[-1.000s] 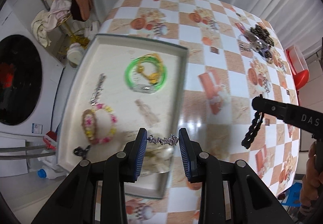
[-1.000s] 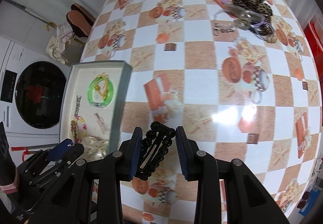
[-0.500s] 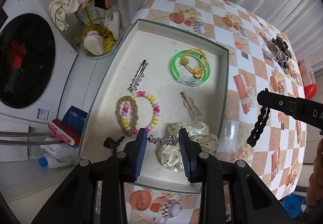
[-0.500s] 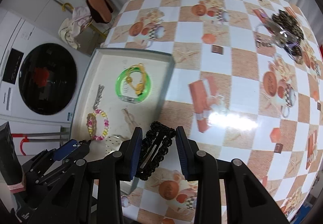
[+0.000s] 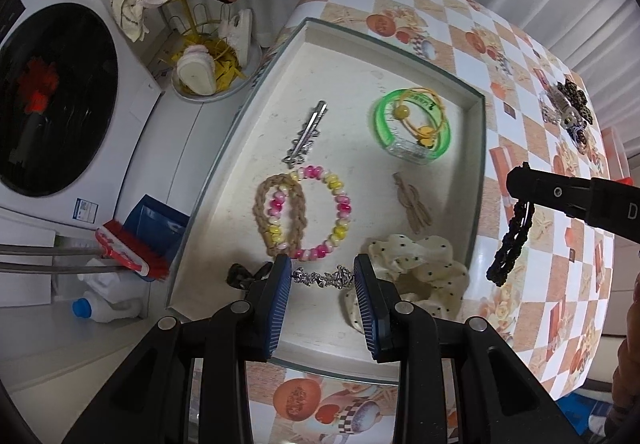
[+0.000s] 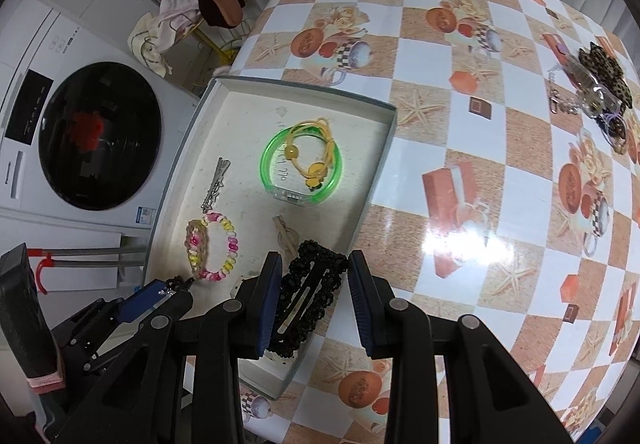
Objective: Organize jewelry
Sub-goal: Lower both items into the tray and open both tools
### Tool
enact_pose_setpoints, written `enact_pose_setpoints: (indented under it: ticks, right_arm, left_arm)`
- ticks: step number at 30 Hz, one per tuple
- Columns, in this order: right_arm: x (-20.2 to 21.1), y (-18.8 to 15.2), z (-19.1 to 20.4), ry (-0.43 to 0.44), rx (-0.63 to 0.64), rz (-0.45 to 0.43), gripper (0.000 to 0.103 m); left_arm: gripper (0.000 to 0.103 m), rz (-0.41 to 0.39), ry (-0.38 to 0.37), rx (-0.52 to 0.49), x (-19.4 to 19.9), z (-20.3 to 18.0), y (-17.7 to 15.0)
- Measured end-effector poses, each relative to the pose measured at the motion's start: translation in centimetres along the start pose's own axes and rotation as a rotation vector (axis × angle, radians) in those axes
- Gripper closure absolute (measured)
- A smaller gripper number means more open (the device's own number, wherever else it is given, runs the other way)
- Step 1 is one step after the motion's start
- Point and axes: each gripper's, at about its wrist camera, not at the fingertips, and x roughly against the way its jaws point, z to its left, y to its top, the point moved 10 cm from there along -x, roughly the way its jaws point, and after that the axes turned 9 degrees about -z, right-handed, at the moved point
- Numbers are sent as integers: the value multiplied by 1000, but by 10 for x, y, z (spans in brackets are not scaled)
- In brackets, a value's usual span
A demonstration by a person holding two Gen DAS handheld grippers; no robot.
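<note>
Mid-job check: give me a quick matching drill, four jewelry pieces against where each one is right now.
Things:
1. silver chain
2. black beaded clip
3. green bangle
4. leopard-print scrunchie

Places:
A. on the tablecloth, far from the tray
B. lying in the tray
C. between the left claw's pads
D. between the right claw's pads

Pairs: 1-C, 2-D, 3-B, 4-A

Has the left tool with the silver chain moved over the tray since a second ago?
Yes. The left tool with the silver chain has shifted from the tray's table-side edge to over its interior.
</note>
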Motion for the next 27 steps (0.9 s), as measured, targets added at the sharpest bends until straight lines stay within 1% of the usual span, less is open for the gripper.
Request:
enact_pose_setpoints:
  ticks: [6,12,19,27]
  right_arm:
    - [-13,2,9,13,9,14,67]
    - [-30,7,18,22,18,27,67]
    - [-56,7,26,34,17,67,67]
    - [-84,9,23,6,7,92,67]
  left_arm:
    - [65,5,5,-2,-8,7,2]
    - [65,-3,8,-2,-19,9,10]
    - [65,-9,25,-12,-36,11,21]
    - [65,-13,44,-20,-53,12,28]
